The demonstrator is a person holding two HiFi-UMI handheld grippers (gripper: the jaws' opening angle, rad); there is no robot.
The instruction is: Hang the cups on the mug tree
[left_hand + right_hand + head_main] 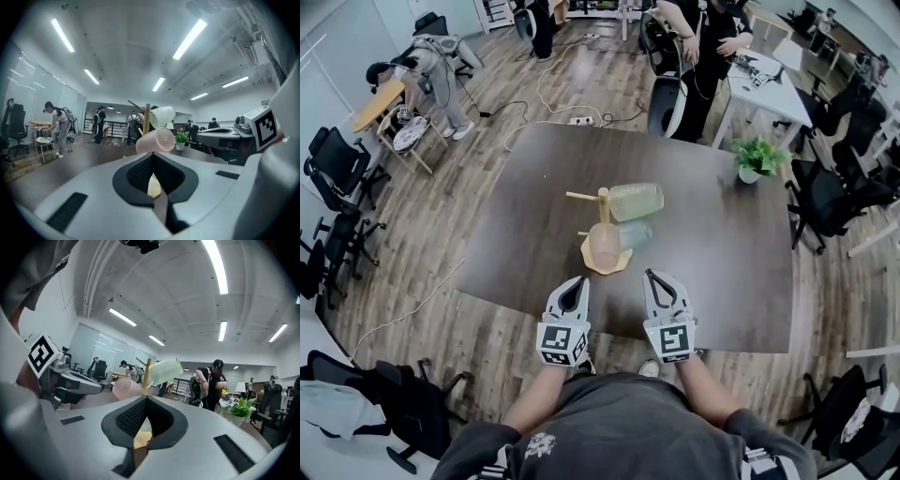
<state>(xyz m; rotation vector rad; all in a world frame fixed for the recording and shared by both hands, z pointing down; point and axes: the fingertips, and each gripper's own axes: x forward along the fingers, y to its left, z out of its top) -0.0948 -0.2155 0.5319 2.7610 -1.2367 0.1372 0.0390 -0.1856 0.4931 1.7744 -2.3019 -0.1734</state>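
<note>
Left hand-held gripper [575, 283] and right hand-held gripper [655, 278] hang side by side over the near edge of the bench [722, 281], each with its jaws together and nothing between them. The mug tree [603, 199] stands mid-bench just beyond them. It carries three cups: a green cup [636, 201] at the top pointing right, a bluish cup [636, 234] below it, and a pink cup [604, 245] lowest, nearest me.

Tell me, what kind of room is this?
Most likely an open-plan office or lab workspace. Black swivel chairs stand around the edges, white desks fill the far corner, long strip lights run across the ceiling, and several people are busy at stations.
</note>
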